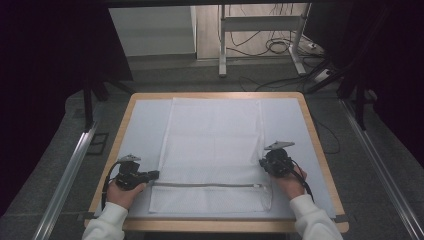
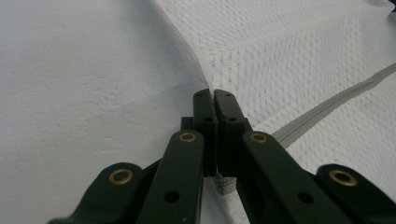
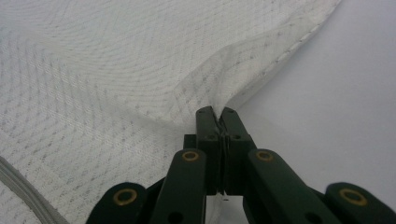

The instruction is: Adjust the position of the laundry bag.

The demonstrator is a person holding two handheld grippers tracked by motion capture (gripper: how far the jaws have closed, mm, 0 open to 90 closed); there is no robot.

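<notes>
1. Your sleeves and hands enter the high view from the bottom edge. Your left hand (image 1: 121, 192) holds the left gripper (image 1: 153, 174). Your right hand (image 1: 290, 181) holds the right gripper (image 1: 263, 163).
2. The mesh bag (image 1: 212, 150) lies flat on the white mat (image 1: 142, 120) that covers the table (image 1: 210, 95). The bag sits in the middle of the mat, long side running away from you.
3. A grey zipper (image 1: 205, 184) crosses the bag near the end closest to you, parallel to the near edge of the table.
4. Left gripper: the jaws are pressed together on the left edge of the bag, just above the end of the zipper. In the left gripper view the mesh edge (image 2: 205, 70) runs straight into the closed tips, and the zipper tape (image 2: 327, 107) passes off to the right of them.
5. Right gripper: the jaws are closed on the right edge of the bag, a little farther from you than the zipper. In the right gripper view the fabric puckers into a small fold (image 3: 205, 88) where it enters the tips.
6. The bag edge appears slightly lifted at both grip points; the high view is too coarse to confirm this.
7. The two grippers are well apart, one at each side of the bag, pointing inward toward each other.
</notes>
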